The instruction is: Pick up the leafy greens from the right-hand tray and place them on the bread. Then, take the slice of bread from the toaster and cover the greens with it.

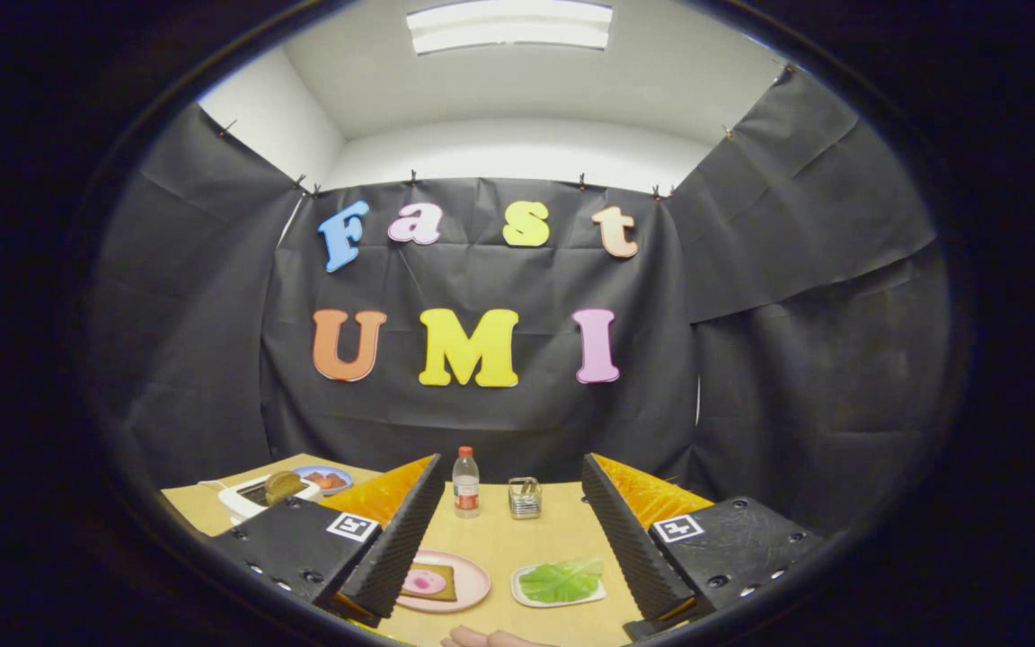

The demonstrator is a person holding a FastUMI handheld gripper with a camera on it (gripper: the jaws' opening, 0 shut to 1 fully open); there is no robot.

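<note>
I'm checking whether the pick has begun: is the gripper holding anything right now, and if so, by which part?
Nothing is held. The gripper is open, its fingers spread wide above the table; the leafy greens lie untouched on their tray between the fingers.

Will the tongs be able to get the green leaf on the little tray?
Probably yes. The tongs are open with nothing between them, and the leaf lies bare on its tray just ahead, near the right finger. Nothing covers it; the bottle stands well beyond.

tool open above leafy greens and bread.
</note>
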